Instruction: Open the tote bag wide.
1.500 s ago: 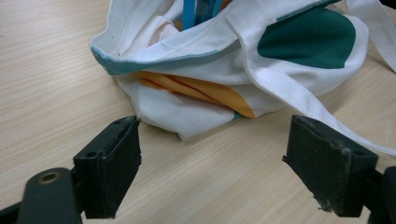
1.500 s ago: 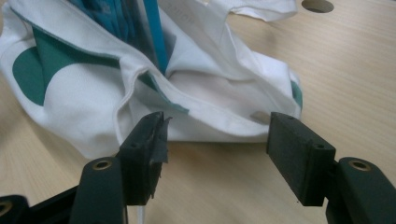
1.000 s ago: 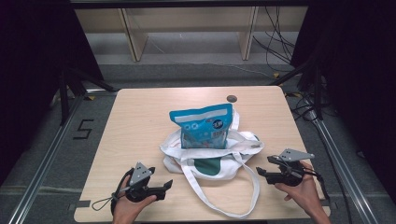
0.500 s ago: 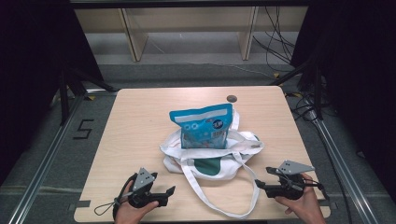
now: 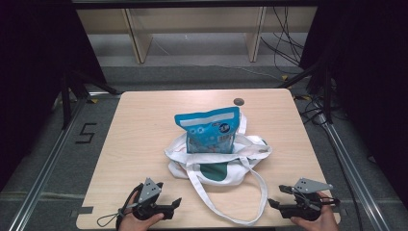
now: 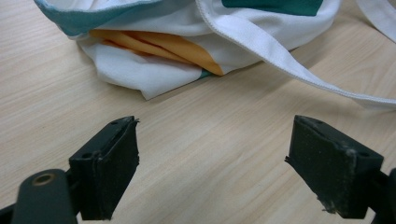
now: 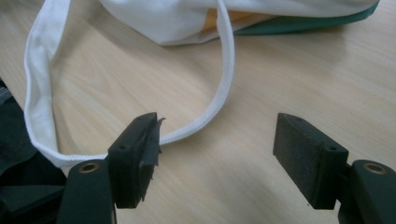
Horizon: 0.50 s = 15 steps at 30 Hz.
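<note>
**Both grippers spread near tote bag**

Left gripper (image 6: 212, 168) and right gripper (image 7: 217, 158) rest spread, empty, at the table's (image 5: 139, 125) near edge. Gripper views reveal orange, possibly lining, inside the white tote bag (image 5: 216, 163); the high view shows its blue snack packet (image 5: 209, 130).

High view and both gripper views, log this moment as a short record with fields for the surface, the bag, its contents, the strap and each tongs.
surface: wooden table
bag: white tote bag, slumped at table centre
contents: blue snack packet standing upright in the bag's mouth
strap: long white strap looping toward the near edge
left tongs: open, holding nothing, near edge
right tongs: open, holding nothing, beside the strap loop
</note>
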Each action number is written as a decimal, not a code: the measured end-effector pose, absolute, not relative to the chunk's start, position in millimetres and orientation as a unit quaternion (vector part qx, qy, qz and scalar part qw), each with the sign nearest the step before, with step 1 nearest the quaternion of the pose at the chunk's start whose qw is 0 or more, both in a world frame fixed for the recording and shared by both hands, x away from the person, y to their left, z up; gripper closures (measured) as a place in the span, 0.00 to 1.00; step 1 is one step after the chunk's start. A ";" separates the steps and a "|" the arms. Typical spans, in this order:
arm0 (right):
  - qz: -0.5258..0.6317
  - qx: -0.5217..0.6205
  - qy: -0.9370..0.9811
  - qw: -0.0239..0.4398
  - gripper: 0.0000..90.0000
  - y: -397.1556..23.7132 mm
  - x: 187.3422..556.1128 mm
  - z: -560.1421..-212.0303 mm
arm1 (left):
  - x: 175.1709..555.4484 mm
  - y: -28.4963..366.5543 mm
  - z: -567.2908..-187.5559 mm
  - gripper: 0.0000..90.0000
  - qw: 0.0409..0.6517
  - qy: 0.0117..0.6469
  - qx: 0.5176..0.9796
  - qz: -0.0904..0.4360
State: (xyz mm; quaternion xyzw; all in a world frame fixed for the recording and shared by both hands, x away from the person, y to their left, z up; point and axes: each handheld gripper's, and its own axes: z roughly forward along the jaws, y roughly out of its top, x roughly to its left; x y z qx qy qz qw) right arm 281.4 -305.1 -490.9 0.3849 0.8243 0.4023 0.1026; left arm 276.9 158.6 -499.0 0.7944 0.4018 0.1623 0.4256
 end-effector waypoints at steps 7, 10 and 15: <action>0.411 0.376 0.823 0.113 0.36 -308.3 275.4 -491.6 | 274.9 160.2 -498.8 0.17 0.415 0.399 0.802 0.161; 0.400 0.377 0.828 0.111 0.35 -307.0 276.2 -492.4 | 275.2 158.7 -499.7 0.17 0.413 0.408 0.798 0.165; 0.398 0.365 0.834 0.112 0.35 -307.5 279.5 -494.5 | 276.5 157.2 -500.6 0.17 0.424 0.402 0.794 0.167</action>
